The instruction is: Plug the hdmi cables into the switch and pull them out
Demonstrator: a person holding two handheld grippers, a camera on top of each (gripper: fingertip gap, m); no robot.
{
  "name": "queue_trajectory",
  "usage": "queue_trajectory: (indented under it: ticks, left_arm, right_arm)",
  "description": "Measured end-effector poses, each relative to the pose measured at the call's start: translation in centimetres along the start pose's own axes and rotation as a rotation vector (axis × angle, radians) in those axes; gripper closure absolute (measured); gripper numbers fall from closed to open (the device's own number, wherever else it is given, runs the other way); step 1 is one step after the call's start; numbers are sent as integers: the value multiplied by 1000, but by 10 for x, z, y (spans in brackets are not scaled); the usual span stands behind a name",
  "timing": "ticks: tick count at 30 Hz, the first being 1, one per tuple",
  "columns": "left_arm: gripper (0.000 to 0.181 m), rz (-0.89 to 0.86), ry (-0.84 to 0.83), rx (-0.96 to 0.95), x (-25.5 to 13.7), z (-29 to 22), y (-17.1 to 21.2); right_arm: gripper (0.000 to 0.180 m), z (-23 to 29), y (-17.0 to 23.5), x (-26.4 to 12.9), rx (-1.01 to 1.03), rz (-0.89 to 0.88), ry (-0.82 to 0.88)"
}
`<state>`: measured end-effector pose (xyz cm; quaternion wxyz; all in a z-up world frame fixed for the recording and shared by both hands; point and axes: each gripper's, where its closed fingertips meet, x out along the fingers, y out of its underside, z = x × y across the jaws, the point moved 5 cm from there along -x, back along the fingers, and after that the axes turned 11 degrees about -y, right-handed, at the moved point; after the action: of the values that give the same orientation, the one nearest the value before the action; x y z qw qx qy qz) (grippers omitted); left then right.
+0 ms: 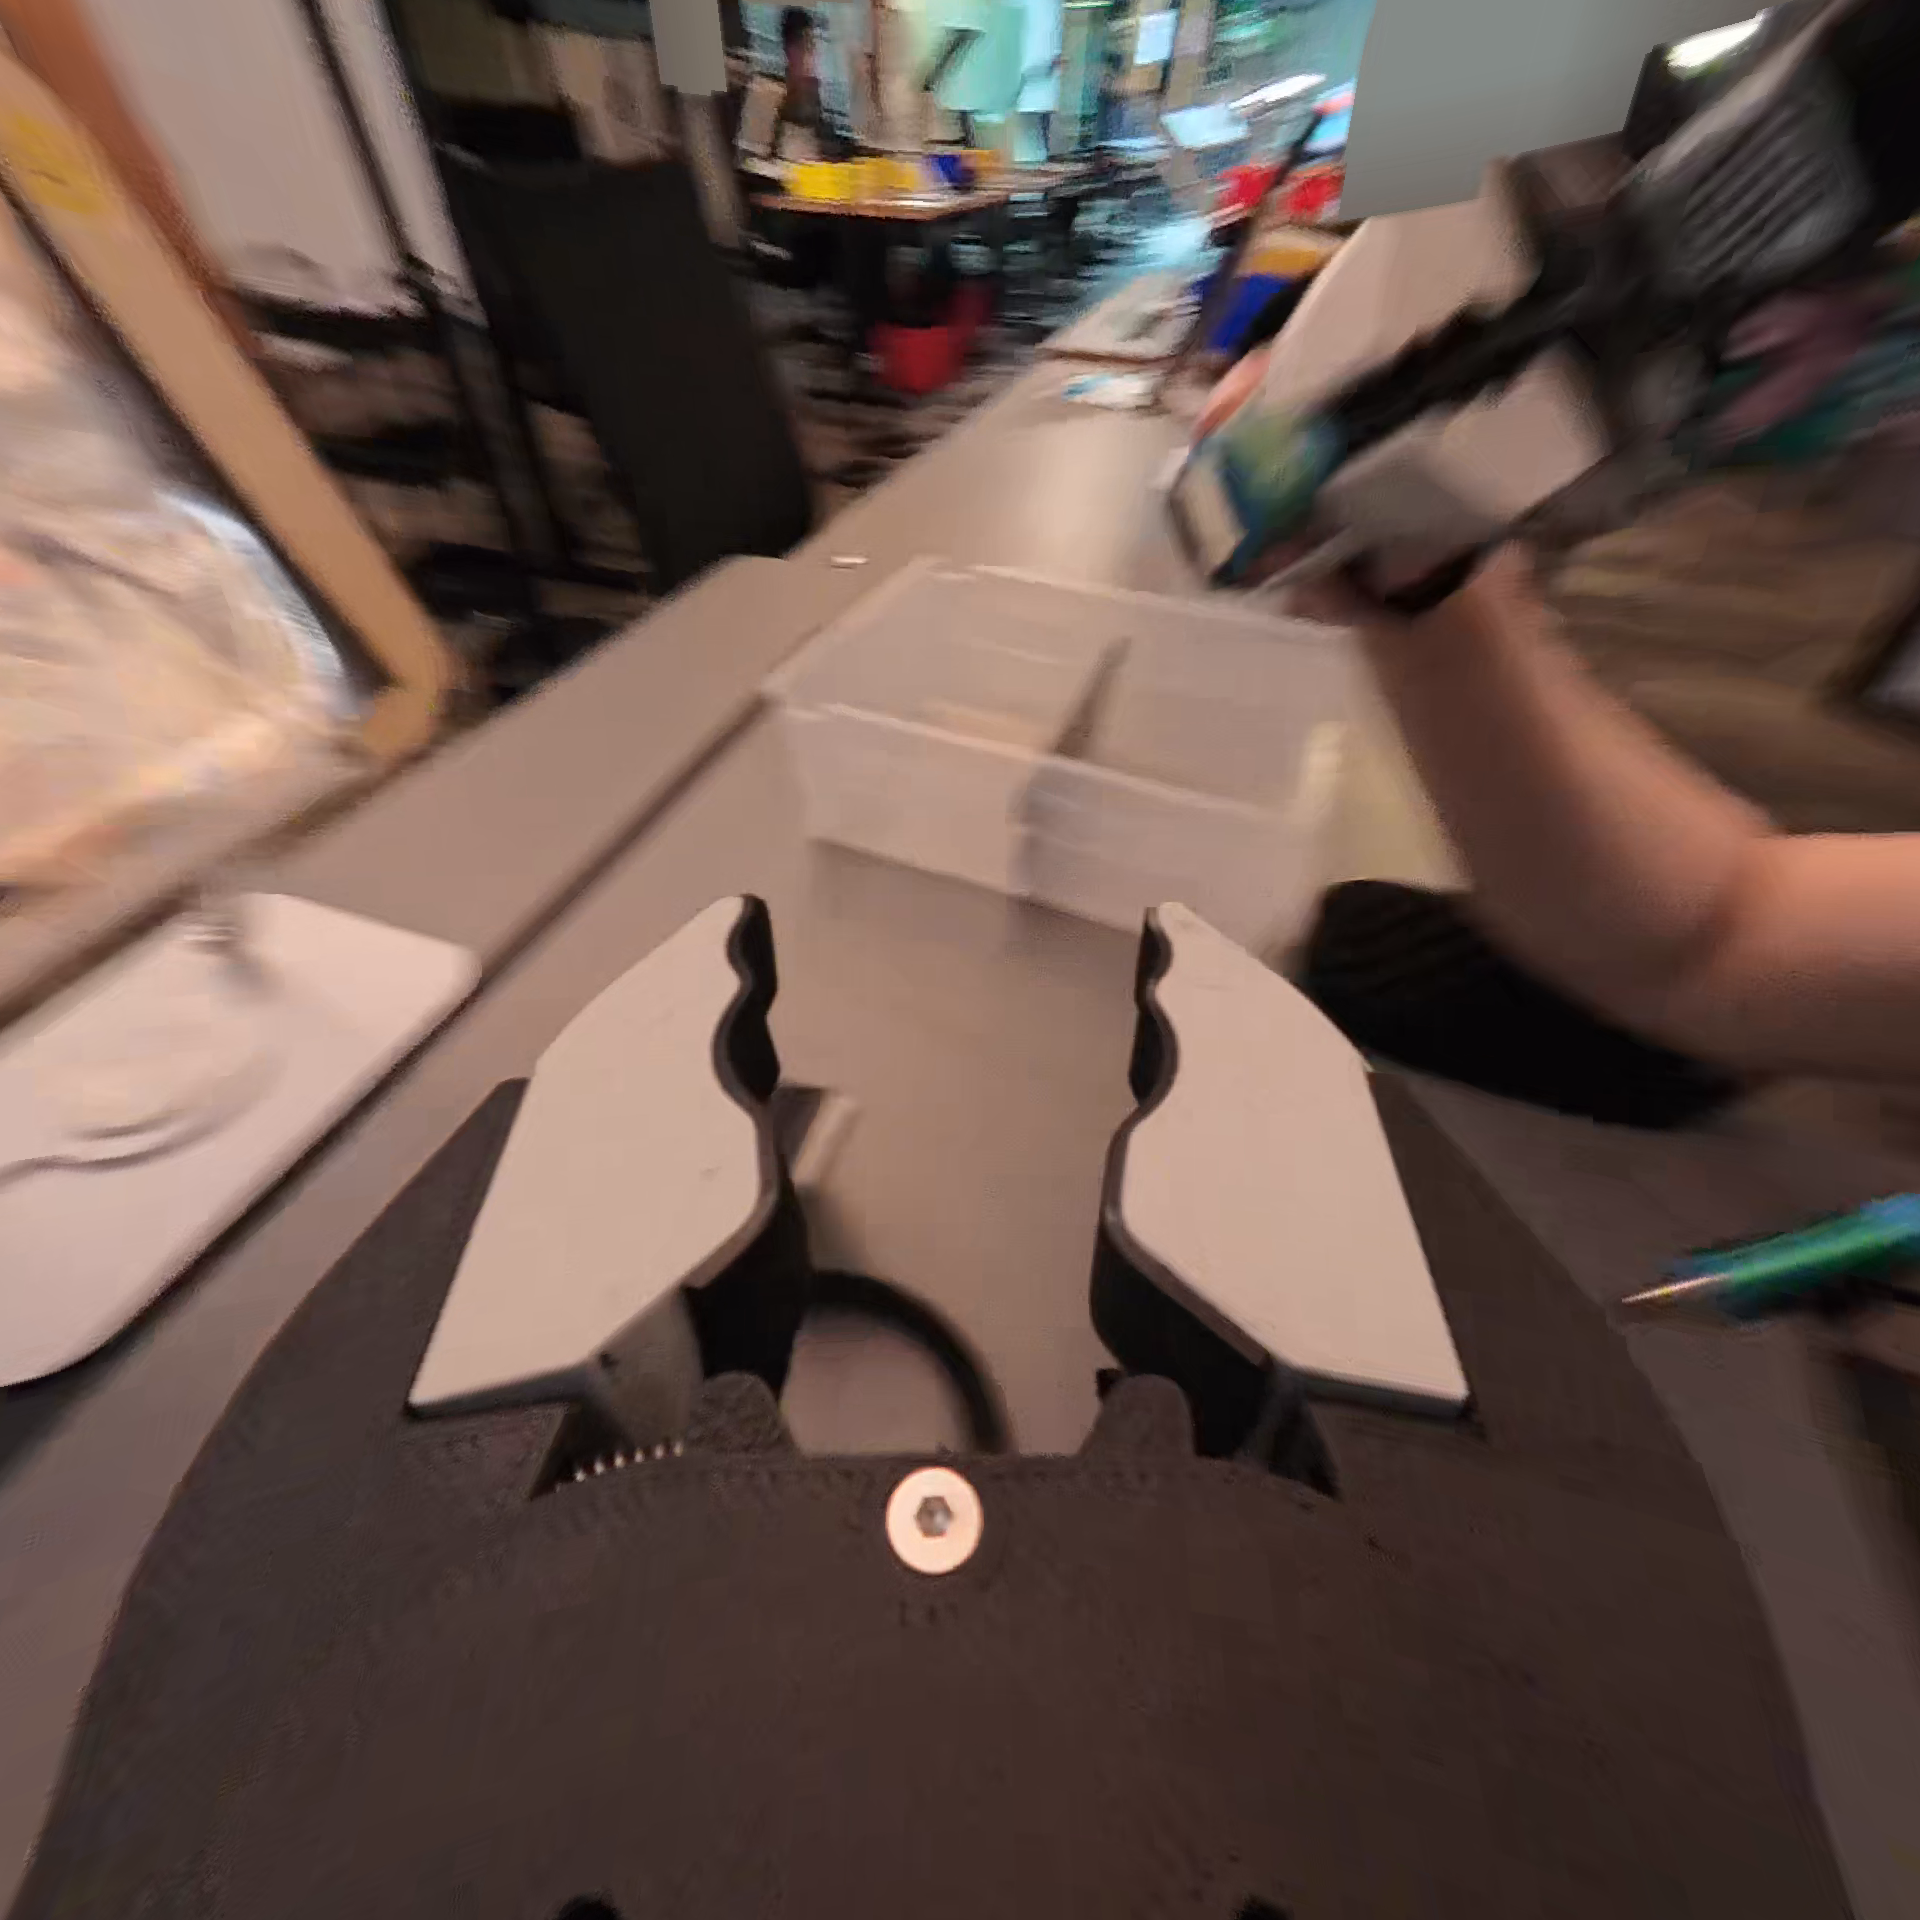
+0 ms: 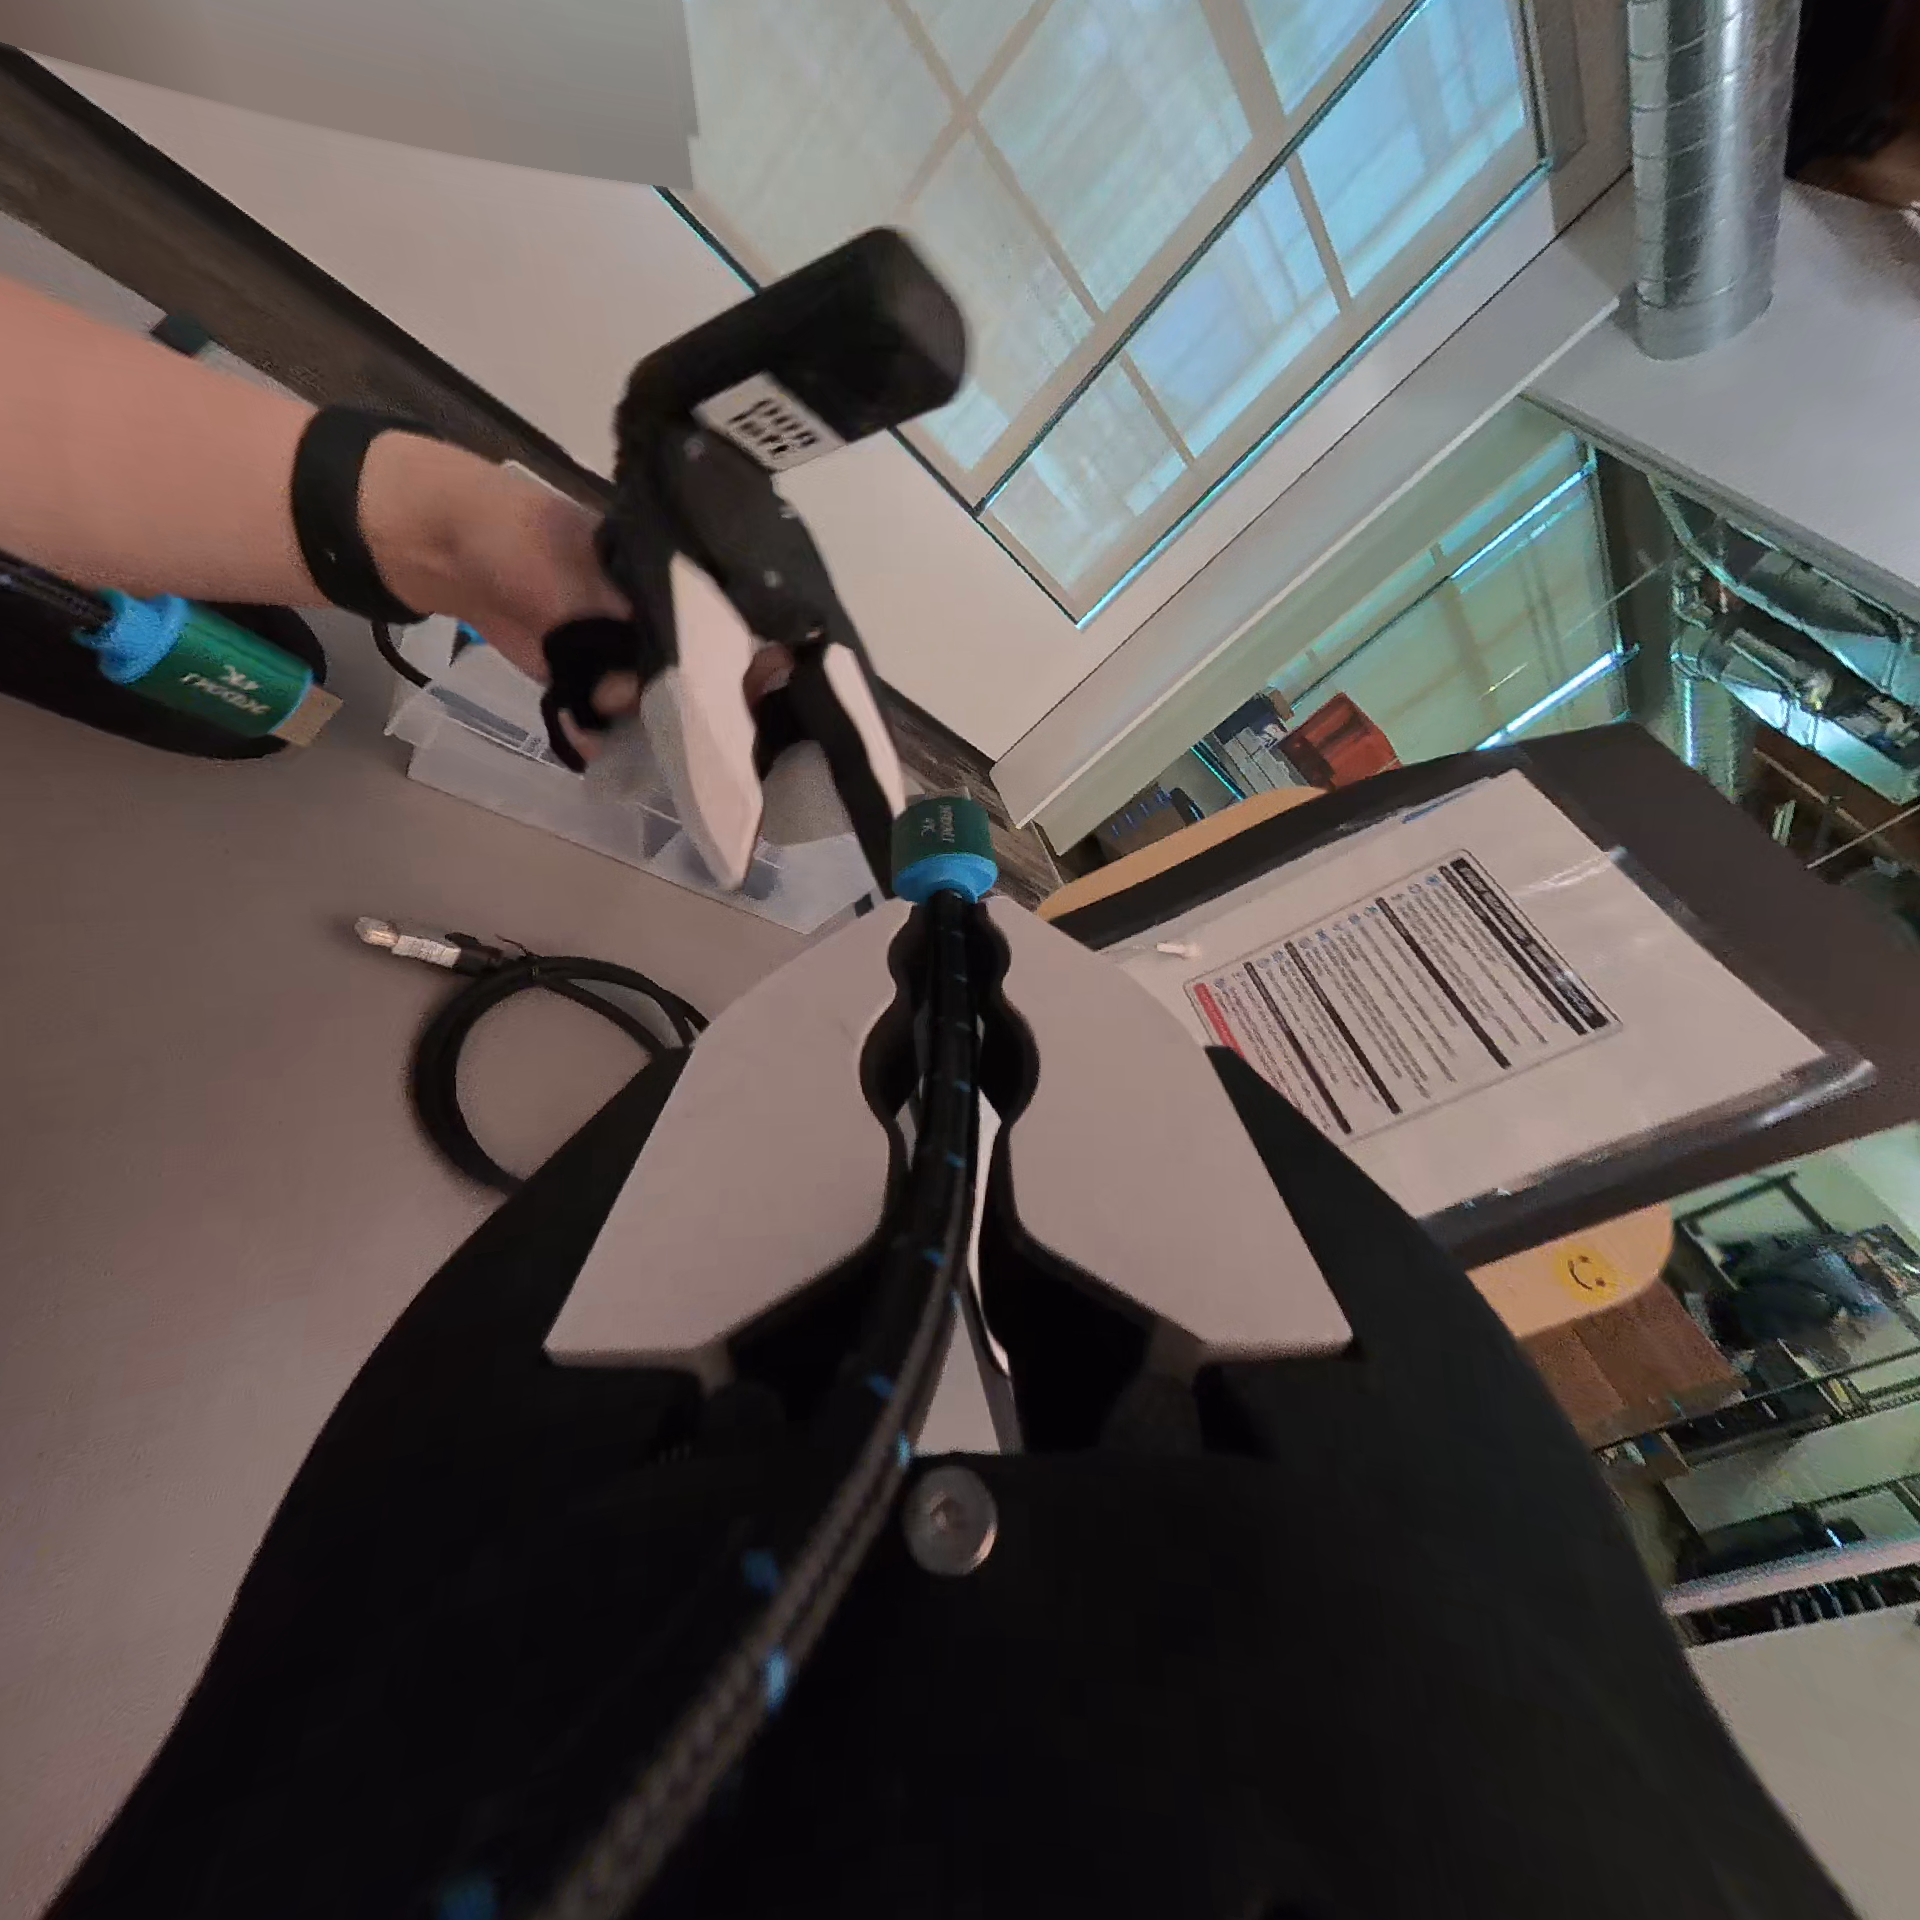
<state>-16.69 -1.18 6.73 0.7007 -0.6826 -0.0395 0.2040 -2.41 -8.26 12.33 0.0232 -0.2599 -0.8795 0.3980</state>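
My left gripper (image 1: 956,935) is open and empty above the grey table (image 1: 935,1164). It also shows in the right wrist view (image 2: 810,831), open and held by a hand. My right gripper (image 2: 940,935) is shut on a black braided HDMI cable (image 2: 935,1164), just behind its green plug with a blue collar (image 2: 940,842). The left wrist view shows it blurred at upper right (image 1: 1299,488), raised above the table. A second green HDMI plug (image 2: 208,665) lies at the left on something black; it also shows in the left wrist view (image 1: 1787,1257). I cannot make out the switch.
A clear plastic compartment box (image 1: 1049,727) stands ahead of my left gripper, also seen in the right wrist view (image 2: 540,758). A coiled thin black cable with a silver connector (image 2: 540,1029) lies on the table. A laminated sheet (image 2: 1403,997) is on a board. A monitor base (image 1: 156,1122) stands at left.
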Motion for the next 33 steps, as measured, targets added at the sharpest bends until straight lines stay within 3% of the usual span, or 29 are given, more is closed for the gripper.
queue_trajectory:
  ticks: [1, 4, 8, 16, 18, 19, 21, 25, 33]
  left_arm:
    - [120, 4, -76, 86, 8, 2, 10]
    - [109, 203, -189, 288, 40, 4, 51]
    - [117, 321, -253, 524, 72, 6, 102]
    - [133, 396, -306, 573, 105, 25, 134]
    - [155, 423, -308, 610, 108, 29, 142]
    - [156, 412, -312, 629, 108, 31, 142]
    - [157, 405, -332, 642, 104, 33, 138]
    - [159, 201, -492, 714, 82, 31, 93]
    - [160, -235, -973, 1025, -7, 14, -14]
  right_arm:
    - [171, -1, 0, -7, 0, 4, -4]
    - [171, -3, -1, -21, -6, 28, -8]
    - [171, -3, -3, -32, -5, 32, -23]
    - [171, -3, -9, -37, 1, -1, -33]
    - [171, -3, -8, -38, 13, -6, -38]
    - [171, -5, -6, -38, 21, -10, -35]
    - [171, -6, -3, -38, 42, -21, -36]
    - [171, -11, 1, -36, 97, -76, -34]
    - [172, -14, -9, -17, 158, -176, -2]
